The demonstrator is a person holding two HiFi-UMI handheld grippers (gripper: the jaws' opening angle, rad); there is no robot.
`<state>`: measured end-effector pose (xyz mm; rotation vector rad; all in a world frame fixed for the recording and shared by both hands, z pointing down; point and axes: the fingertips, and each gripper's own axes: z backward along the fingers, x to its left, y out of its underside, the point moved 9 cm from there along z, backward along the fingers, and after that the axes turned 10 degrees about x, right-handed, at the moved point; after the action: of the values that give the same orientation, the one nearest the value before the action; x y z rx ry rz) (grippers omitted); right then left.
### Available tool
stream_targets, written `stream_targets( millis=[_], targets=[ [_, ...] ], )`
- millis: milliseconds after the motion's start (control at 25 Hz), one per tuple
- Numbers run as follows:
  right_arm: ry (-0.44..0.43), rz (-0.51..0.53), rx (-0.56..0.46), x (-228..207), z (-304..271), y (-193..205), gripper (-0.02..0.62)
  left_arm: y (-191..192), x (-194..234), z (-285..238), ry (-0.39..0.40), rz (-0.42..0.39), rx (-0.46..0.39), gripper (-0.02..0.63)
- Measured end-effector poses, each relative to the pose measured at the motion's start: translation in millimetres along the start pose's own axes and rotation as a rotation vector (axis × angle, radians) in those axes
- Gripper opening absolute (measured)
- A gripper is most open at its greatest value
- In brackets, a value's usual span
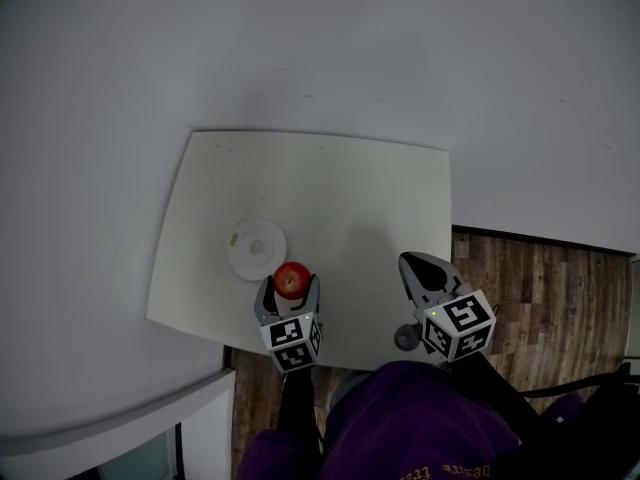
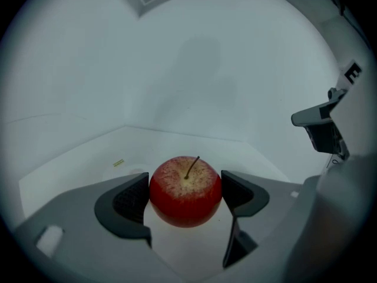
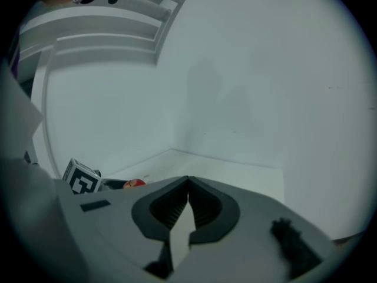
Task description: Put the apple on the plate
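A red apple (image 1: 292, 279) with a yellowish top sits between the jaws of my left gripper (image 1: 290, 290), which is shut on it. In the left gripper view the apple (image 2: 186, 190) fills the gap between the two dark pads, stem up. A small white plate (image 1: 256, 249) lies on the white table (image 1: 340, 198), just beyond and left of the apple. My right gripper (image 1: 424, 271) hovers over the table's near right part, shut and holding nothing. From the right gripper view its jaws (image 3: 188, 197) meet at the tips, and the apple (image 3: 134, 183) shows small at the left.
The table stands in a corner of white walls. Wooden floor (image 1: 540, 298) shows to its right and near side. A white shelf unit (image 3: 100, 22) is up at the left in the right gripper view. A person's purple sleeve (image 1: 400, 418) is at the bottom.
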<state>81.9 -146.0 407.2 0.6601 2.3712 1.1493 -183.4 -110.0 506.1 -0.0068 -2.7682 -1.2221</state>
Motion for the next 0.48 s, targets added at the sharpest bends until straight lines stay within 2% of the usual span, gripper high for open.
stream_targets(
  millis=[480],
  targets=[
    [0.001, -0.005, 0.017, 1.4, -8.1, -0.5, 0.011, -19.7, 35.0, -8.5, -0.095, 0.062, -0.026, 0.39]
  ],
)
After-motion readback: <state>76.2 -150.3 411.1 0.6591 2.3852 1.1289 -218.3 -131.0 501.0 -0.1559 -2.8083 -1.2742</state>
